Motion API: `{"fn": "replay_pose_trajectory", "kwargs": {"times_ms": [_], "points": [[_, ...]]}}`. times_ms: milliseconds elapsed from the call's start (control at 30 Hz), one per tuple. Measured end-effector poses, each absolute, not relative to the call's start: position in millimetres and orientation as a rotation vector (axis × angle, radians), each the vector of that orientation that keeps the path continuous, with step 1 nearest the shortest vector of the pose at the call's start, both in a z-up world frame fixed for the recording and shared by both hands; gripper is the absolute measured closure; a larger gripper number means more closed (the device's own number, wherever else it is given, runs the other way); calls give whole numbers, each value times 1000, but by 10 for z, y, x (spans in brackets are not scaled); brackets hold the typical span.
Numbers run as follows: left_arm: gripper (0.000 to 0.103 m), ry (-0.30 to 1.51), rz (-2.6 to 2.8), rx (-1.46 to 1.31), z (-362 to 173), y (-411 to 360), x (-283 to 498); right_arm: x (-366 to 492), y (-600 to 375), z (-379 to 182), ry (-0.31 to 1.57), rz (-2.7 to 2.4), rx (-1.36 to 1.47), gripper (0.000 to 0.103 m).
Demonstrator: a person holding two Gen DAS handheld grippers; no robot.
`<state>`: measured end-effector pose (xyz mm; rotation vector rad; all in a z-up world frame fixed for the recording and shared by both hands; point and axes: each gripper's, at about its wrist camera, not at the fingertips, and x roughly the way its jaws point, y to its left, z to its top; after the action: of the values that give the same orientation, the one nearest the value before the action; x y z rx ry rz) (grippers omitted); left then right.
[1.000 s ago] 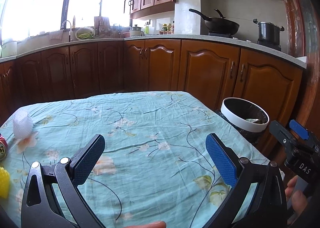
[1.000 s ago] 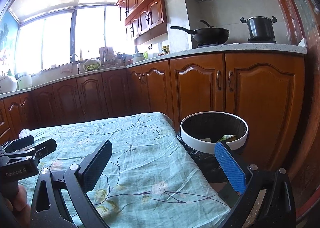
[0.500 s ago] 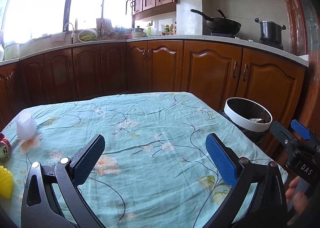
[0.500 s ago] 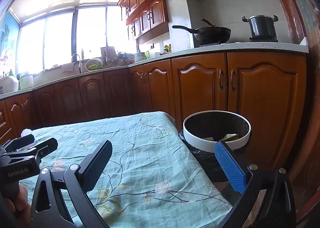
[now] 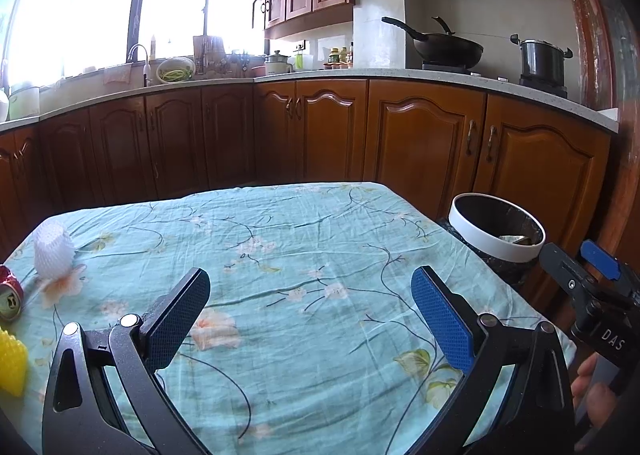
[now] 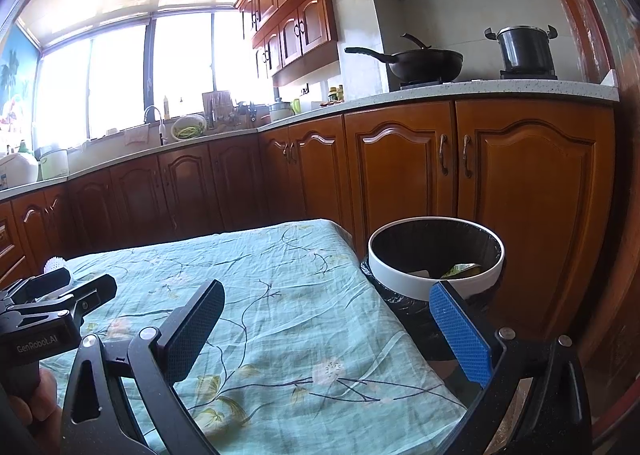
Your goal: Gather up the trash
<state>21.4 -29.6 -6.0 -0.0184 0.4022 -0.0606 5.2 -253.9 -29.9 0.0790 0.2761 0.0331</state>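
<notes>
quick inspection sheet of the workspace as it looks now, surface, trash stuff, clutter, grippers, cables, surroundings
Surface: table under a wrinkled teal floral cloth.
Job's things: white foam net, red can on its side and yellow spiky item at the table's left edge; trash bin, white rim, black liner, off the right edge with some scraps inside.
Clutter: nothing seen.
Grippers: left gripper open and empty over the cloth; right gripper open and empty, between table and bin.
Cables: nothing seen.
Surroundings: wooden cabinets, wok, pot, bright window.
</notes>
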Motion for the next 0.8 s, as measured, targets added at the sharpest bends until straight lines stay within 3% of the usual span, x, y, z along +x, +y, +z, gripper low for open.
{"fn": "replay_pose_trajectory", "kwargs": {"times_ms": [800], "points": [[0,417,-51,-16,-92,-334,232,72,-2545,-340,284,32,90,0]]}}
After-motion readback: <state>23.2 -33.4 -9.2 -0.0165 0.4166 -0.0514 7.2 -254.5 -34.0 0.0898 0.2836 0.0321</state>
